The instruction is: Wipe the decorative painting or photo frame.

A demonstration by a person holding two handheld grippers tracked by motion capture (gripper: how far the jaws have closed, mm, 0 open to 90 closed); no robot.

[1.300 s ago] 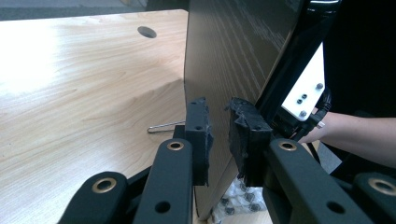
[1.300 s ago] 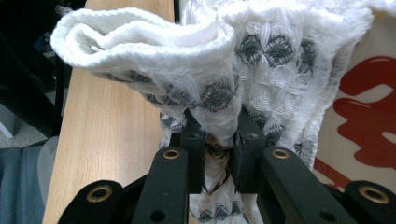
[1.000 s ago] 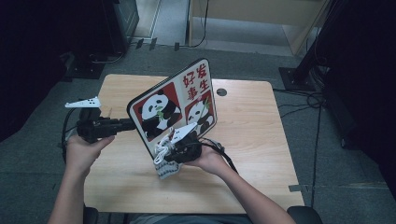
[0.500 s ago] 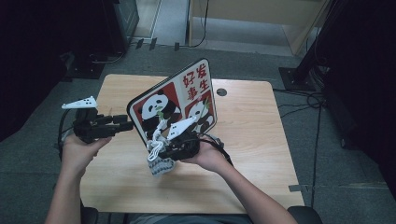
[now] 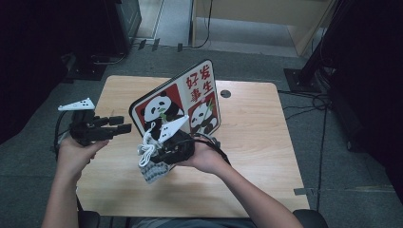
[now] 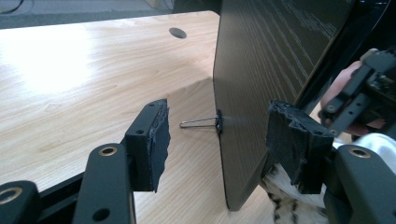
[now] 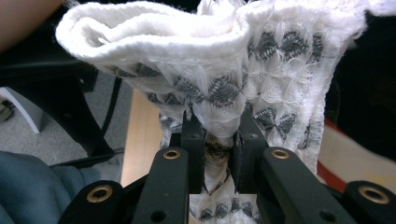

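Observation:
A board printed with pandas and red characters (image 5: 180, 102) stands tilted on the wooden table (image 5: 256, 142). My left gripper (image 5: 121, 124) is at the board's lower left edge. The left gripper view looks along the board's dark back (image 6: 275, 70), which carries a small wire clip (image 6: 201, 122). The left gripper (image 6: 217, 140) has just been opening; its jaws straddle the board's edge with neither pad touching it. In front of the board, my right gripper (image 5: 151, 160) is shut on a white cloth with a grey pattern (image 5: 153, 172). That cloth (image 7: 210, 56) bunches above the right gripper's (image 7: 218, 140) jaws.
A round cable hole (image 5: 225, 93) lies in the table behind the board. Cables (image 5: 309, 102) run across the grey floor at the right. Dark equipment (image 5: 95, 42) stands at the back left, and a pale wooden cabinet (image 5: 256, 19) at the back.
The left jaws have opened and let go of the board's edge. The right hand has risen a little with the cloth in its jaws.

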